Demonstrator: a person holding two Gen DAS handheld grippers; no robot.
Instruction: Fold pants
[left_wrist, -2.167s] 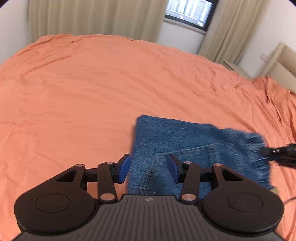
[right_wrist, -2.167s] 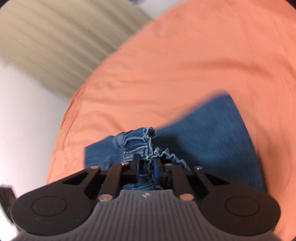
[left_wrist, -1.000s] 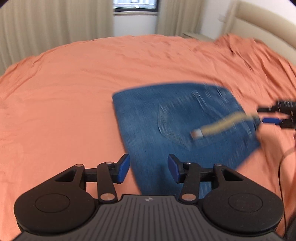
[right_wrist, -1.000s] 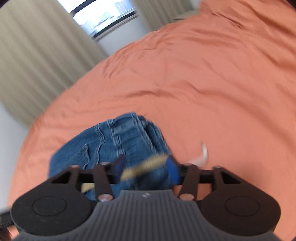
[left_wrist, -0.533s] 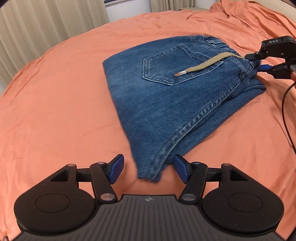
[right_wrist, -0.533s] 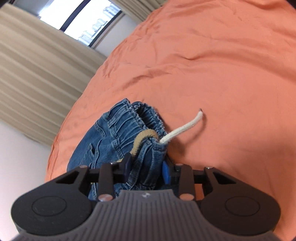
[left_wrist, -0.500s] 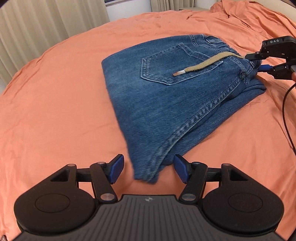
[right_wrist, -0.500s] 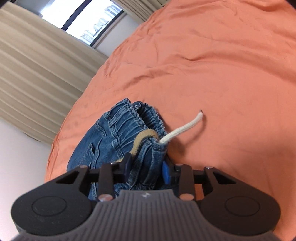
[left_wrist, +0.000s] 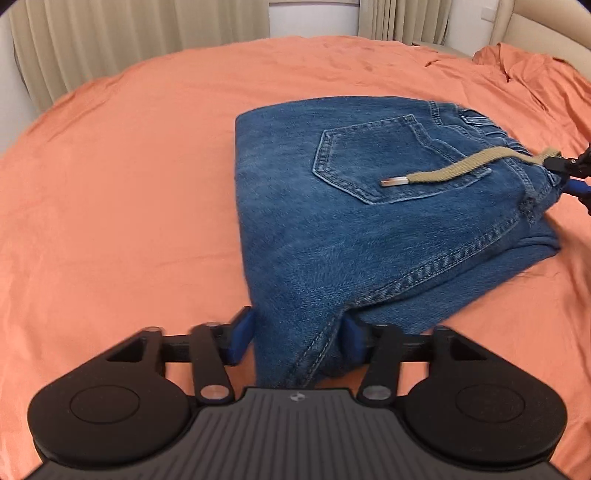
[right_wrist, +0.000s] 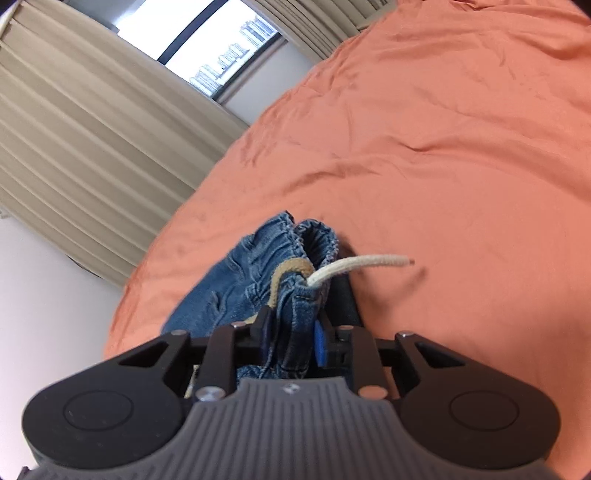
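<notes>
gripping | folded blue denim pants (left_wrist: 369, 221) lie on orange bed sheet (left_wrist: 129, 184) | left gripper (left_wrist: 295, 338), jaws just closing, straddles near corner | right gripper (right_wrist: 291, 341) pinches waistband, far end of long axis

The folded pants (left_wrist: 369, 229) lie on the bed (left_wrist: 129, 192), a drawstring (left_wrist: 443, 173) across their back pocket (left_wrist: 369, 155); curtains (left_wrist: 110, 40) hang behind the bed.

text: none legible; labels: none; brands: none; numbers: none; signs: none
</notes>
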